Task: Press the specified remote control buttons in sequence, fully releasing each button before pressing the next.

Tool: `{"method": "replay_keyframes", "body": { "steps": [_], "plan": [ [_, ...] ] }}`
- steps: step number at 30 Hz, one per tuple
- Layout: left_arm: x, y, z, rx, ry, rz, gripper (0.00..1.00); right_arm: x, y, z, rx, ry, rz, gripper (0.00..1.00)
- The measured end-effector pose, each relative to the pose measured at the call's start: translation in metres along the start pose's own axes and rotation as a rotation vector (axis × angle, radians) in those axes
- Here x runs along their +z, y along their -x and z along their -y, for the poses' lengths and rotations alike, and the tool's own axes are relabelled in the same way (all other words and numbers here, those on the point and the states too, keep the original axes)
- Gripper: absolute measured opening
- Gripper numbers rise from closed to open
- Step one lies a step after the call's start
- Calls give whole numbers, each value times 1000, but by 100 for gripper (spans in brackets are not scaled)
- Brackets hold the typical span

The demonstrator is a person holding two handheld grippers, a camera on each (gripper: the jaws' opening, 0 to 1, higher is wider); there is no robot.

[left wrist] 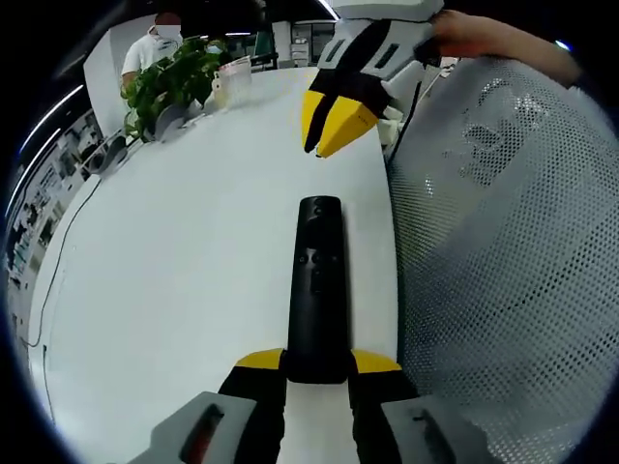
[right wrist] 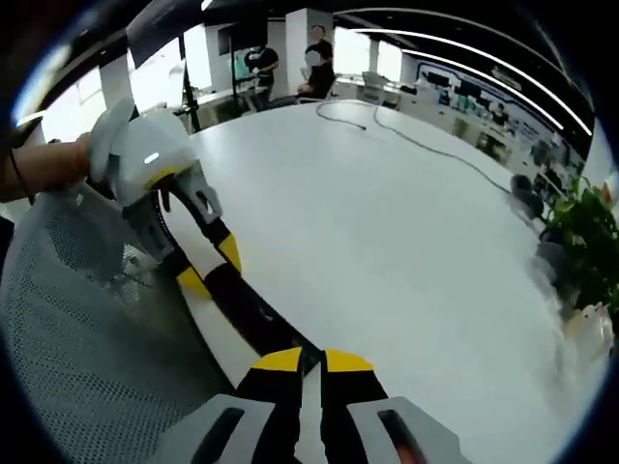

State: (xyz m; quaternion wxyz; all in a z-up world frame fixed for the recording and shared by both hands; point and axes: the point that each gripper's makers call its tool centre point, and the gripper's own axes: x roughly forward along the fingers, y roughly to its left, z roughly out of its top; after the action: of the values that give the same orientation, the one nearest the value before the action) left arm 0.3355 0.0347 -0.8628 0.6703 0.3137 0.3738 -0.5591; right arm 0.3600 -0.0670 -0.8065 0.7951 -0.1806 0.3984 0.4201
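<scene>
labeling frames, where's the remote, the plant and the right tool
remote (left wrist: 317, 290), left gripper view, on its button area
plant (left wrist: 169, 82), left gripper view, on its leaves
right tool (left wrist: 332, 124), left gripper view, on its yellow tips

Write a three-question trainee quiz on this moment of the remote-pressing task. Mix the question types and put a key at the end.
1. True or false: the left gripper is clamped on the near end of the slim black remote control.
2. Multiple choice: in the left gripper view, where is the right gripper?
A. Gripping the remote's far end
B. Above the table beyond the remote's far end, jaws together
C. Resting on the leafy green potted plant
3. Fill in: the remote lies on the ______ table, next to the grey mesh chair back.

Key: 1 true; 2 B; 3 white.
</scene>
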Motion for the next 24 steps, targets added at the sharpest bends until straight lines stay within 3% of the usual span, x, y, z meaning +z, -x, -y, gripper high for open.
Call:
{"method": "replay_keyframes", "body": {
  "steps": [3, 7, 10, 17, 19, 24],
  "plan": [
    [0, 0, 0, -4, -8, 2, 24, 10, 1, -11, 83, -67, 55, 0],
    [0, 0, 0, -7, -19, 2, 24, 12, -6, -3, 67, -86, 48, 0],
    [1, 0, 1, -10, -29, 5, 24, 7, -15, -1, 74, -86, 6, 0],
    [1, -1, 2, -21, -44, 15, 24, -26, -25, -6, 80, -10, -156, 0],
    [1, -1, 2, -24, -45, 16, 24, -29, -26, -3, 55, 43, -175, 0],
    [1, -1, 2, -27, -44, 18, 24, -33, -29, -6, 65, 64, -204, 0]
  ]
}}
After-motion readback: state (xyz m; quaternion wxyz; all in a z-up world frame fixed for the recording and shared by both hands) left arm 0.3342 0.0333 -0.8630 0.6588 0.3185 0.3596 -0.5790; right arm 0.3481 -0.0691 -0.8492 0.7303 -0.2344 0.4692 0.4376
